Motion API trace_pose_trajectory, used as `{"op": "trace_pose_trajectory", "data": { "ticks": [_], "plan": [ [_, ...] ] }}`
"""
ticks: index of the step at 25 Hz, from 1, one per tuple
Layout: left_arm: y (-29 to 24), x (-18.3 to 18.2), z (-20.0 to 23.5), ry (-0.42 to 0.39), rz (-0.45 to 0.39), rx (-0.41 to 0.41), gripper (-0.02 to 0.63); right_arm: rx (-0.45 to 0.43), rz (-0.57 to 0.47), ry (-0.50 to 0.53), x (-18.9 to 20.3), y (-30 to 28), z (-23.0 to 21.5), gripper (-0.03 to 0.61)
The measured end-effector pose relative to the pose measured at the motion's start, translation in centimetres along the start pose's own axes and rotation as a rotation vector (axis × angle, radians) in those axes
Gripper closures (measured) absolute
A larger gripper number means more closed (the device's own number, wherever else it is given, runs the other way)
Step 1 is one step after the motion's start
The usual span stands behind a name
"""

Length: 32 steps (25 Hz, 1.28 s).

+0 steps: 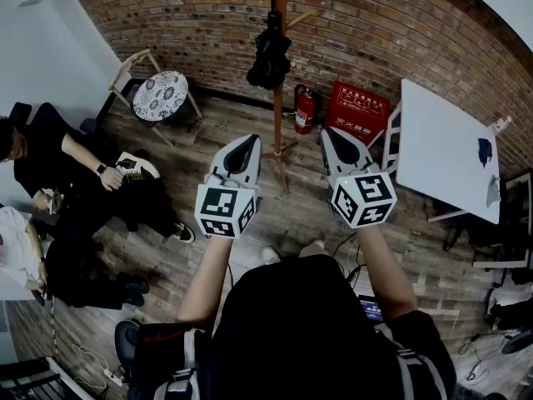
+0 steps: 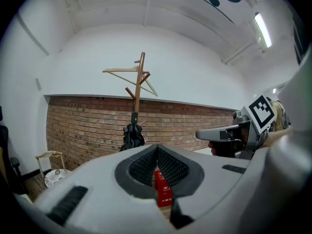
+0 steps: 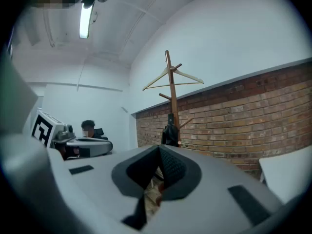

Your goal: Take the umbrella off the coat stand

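Note:
A black folded umbrella point(image 1: 268, 57) hangs on the wooden coat stand point(image 1: 280, 98) in front of the brick wall. Both grippers are held level, side by side, some way short of the stand. My left gripper point(image 1: 247, 142) is shut with nothing in it. The right gripper point(image 1: 328, 133) is also shut and empty. In the left gripper view the umbrella point(image 2: 132, 134) hangs on the stand point(image 2: 138, 84) just above the closed jaws point(image 2: 157, 151), slightly left. The right gripper view shows the umbrella point(image 3: 170, 134) on the stand point(image 3: 170, 89) beyond its closed jaws point(image 3: 159, 151).
A wooden hanger point(image 2: 127, 71) sits on top of the stand. A fire extinguisher point(image 1: 305, 109) and a red box point(image 1: 358, 112) stand by the wall. A white table point(image 1: 445, 148) is at right, a cushioned chair point(image 1: 160, 96) at left. Seated people point(image 1: 75, 182) are at far left.

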<state>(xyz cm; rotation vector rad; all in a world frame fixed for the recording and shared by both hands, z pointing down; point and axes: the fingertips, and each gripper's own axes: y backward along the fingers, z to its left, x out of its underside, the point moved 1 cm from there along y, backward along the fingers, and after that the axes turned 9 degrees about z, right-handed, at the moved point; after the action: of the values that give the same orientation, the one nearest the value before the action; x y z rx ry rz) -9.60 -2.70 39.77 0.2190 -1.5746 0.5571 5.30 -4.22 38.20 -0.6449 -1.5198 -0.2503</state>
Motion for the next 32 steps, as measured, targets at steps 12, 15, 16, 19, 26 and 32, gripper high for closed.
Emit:
{"op": "trace_pose_trajectory", "data": {
  "ticks": [12,15,16,19,26,32],
  "plan": [
    [0.9,1.0,1.6,0.042,0.011,0.02,0.594,0.022,0.01,-0.023,0.8,-0.5,1.3,0.551],
    [0.8,1.4,1.6,0.054,0.018,0.025,0.594,0.022,0.021,-0.021,1.1,-0.7,1.3,0.551],
    [0.7,1.5,1.5,0.055,0.02,0.028,0.594,0.023,0.022,-0.023,1.1,-0.8,1.3,0.551],
    [0.3,1.5,1.5,0.057,0.02,0.031,0.594,0.021,0.015,-0.024,0.8,-1.2,1.1,0.551],
    [-0.9,1.0,2.3,0.052,0.016,0.011,0.594,0.014,0.007,-0.029,0.4,-2.4,0.2,0.551],
    [-3.0,0.3,3.1,0.039,0.032,0.012,0.594,0.006,-0.006,-0.038,-0.4,-4.2,-1.3,0.551]
  ]
}}
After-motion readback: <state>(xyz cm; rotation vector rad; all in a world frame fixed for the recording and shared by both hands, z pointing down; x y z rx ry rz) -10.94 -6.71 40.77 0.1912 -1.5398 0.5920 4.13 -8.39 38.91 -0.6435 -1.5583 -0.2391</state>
